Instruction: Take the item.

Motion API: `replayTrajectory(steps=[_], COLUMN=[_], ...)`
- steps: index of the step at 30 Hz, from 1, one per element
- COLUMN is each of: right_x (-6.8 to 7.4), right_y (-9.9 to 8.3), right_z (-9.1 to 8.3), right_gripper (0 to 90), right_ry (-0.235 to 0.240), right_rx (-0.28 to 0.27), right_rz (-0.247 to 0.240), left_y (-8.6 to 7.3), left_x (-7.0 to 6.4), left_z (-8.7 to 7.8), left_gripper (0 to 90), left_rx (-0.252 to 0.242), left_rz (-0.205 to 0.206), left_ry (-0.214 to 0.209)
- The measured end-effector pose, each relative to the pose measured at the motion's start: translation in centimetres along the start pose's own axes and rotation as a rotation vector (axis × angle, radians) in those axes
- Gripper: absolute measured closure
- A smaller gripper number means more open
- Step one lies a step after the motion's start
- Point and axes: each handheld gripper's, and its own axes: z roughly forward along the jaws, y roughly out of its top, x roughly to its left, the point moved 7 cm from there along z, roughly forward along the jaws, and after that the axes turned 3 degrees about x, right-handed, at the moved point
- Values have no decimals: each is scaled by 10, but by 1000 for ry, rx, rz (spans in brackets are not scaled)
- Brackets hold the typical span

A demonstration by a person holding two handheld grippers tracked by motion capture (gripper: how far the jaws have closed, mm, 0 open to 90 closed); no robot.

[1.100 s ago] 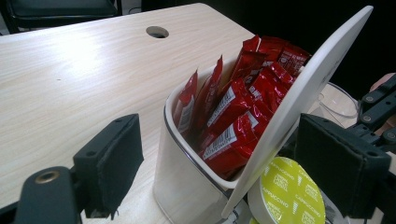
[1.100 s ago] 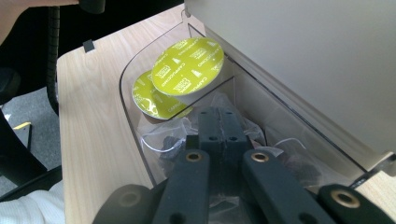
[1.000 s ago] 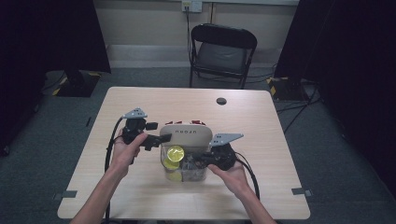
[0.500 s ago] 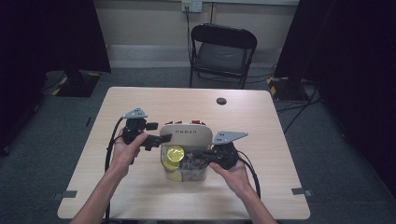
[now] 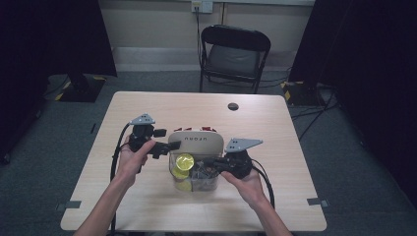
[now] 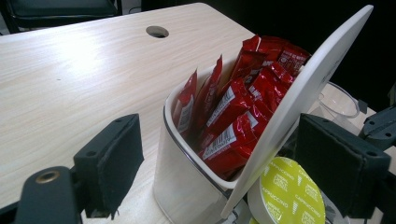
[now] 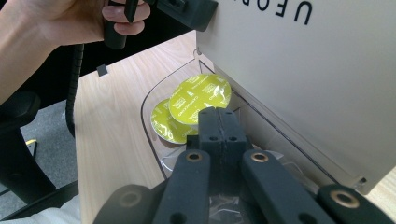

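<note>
A clear plastic box (image 5: 211,183) stands mid-table with its beige lid (image 5: 196,140) tipped up. My left gripper (image 5: 172,145) is open, its jaws straddling the raised lid (image 6: 303,88) and the box corner (image 6: 187,186) without pressing them. Red sachets (image 6: 233,121) stand packed in the rear compartment. The front compartment holds yellow capsules. My right gripper (image 5: 205,161) reaches in from the right. In its own view it (image 7: 218,116) is shut on the lower rim of the top capsule (image 7: 201,98), which tilts up over another capsule (image 7: 163,123).
The wooden table (image 5: 275,128) has a round cable hole (image 5: 233,106) near its far edge. A black folding chair (image 5: 236,54) stands behind the table. Dark curtains hang at both sides. The hand holding the left gripper (image 7: 60,23) is close behind the box.
Almost nothing differs. My right gripper has edged slightly to the right, and the lid stays tipped up.
</note>
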Motion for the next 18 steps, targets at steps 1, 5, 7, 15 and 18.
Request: replayTrajectory(steps=[1,5,7,15,18], right_x=[0,0,1,1,1], right_y=[0,2,3,5,7], right_z=[0,-4,-6,-13,-17], right_gripper=[900,900,900,900,900], right_ry=[-1,-3,-1,-5,-8], right_rx=[0,-13,-16,-27,-38], right_rz=[0,1,6,8,9], left_y=[0,0,0,-1,-1], left_x=[0,0,0,0,0], left_z=[0,0,0,1,2], left_gripper=[151,151,151,151,151], left_rx=[-1,-1,2,5,8], left_rz=[-1,0,2,-1,-2], left_ry=[-2,-2,-2,-4,-4])
